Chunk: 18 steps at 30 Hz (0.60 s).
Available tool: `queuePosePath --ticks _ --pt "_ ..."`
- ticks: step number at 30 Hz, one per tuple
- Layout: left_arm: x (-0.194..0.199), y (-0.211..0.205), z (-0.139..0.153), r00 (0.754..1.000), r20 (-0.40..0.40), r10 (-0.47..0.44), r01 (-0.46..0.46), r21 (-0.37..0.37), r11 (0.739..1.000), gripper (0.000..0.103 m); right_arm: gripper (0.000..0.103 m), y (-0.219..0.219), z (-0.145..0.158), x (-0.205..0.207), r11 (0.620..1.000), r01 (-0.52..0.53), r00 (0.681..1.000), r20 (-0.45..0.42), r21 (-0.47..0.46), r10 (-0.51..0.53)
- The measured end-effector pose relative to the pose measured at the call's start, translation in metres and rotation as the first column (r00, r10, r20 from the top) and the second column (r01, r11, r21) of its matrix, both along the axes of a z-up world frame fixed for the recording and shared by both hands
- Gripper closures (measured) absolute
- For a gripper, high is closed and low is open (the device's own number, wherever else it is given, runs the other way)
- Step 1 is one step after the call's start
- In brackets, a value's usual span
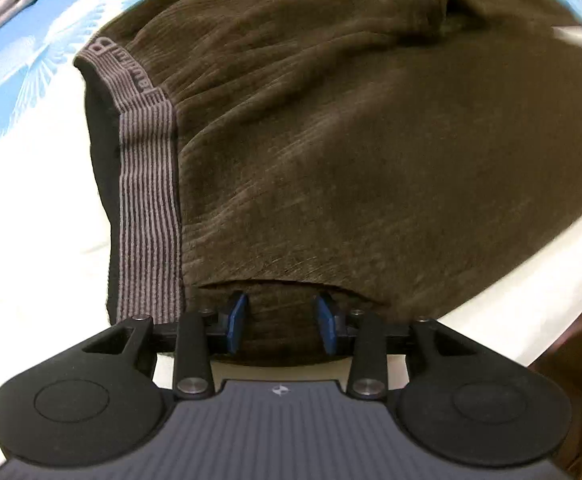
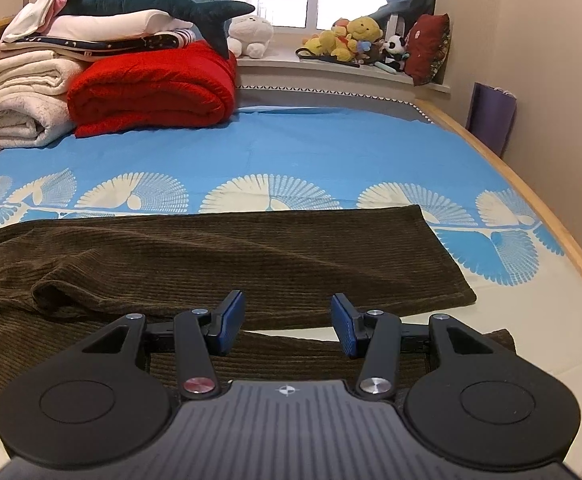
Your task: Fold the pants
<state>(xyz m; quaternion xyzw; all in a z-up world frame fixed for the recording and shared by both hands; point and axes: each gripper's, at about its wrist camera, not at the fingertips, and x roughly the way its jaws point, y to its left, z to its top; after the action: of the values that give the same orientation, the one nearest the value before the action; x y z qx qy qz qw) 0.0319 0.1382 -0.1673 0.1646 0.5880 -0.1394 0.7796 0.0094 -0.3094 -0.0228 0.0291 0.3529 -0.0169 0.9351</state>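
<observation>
- We see daylight entering through the window (image 2: 275, 0), its panes nearly blown out white.
- In the right wrist view the bed sheet (image 2: 291, 148) is evenly lit and sharp.
- The left wrist view is dimmer; the pants (image 1: 351, 140) look murky, with smeared upper corners, perhaps motion blur.
- Both views bend strongly at the edges.

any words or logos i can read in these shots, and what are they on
"B": the one clear letter, at the end of a woven word on the striped waistband of the brown pants; the remaining letters are blurred and unreadable in both views.
No words on either claw body: only a small round emblem.
The red cushion bears a pale mark, too small to read.
</observation>
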Motion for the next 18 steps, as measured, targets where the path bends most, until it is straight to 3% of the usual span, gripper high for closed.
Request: queuePosePath --ticks 4,7,10,12,15,16,18 --pt "0.002 0.012 0.024 0.994 0.066 0.084 -0.079 -0.065 0.995 0.059 0.053 -0.004 0.0 -0.002 1.0 0.016 1.0 0.001 0.01 -0.016" --pt "-0.001 0.024 0.049 0.978 0.151 0.147 -0.124 -0.148 0.981 0.059 0.053 -0.005 0.001 -0.004 1.0 0.01 1.0 0.01 0.004 -0.01" --pt "-0.005 0.02 0.06 0.969 0.179 0.173 -0.129 -0.23 0.964 0.059 0.053 -0.006 0.0 -0.005 1.0 0.003 1.0 0.006 -0.004 -0.003" --pt "-0.004 0.018 0.051 0.974 0.163 0.157 -0.122 -0.205 0.971 0.059 0.053 -0.007 -0.002 -0.005 1.0 0.004 1.0 0.0 -0.004 -0.004" --pt "0.004 0.015 0.008 0.991 0.016 0.131 -0.131 0.002 0.991 0.06 0.053 -0.007 -0.003 -0.003 1.0 0.005 1.0 -0.006 -0.008 -0.005" --pt "0.005 0.014 0.002 0.993 0.0 0.117 -0.117 0.016 0.993 0.06 0.053 -0.007 -0.003 -0.003 1.0 0.005 1.0 -0.008 -0.009 -0.005" --pt "0.005 0.012 0.014 0.993 0.053 0.109 -0.109 -0.009 0.994 0.059 0.053 -0.007 -0.003 -0.002 1.0 0.008 1.0 -0.006 -0.009 -0.008"
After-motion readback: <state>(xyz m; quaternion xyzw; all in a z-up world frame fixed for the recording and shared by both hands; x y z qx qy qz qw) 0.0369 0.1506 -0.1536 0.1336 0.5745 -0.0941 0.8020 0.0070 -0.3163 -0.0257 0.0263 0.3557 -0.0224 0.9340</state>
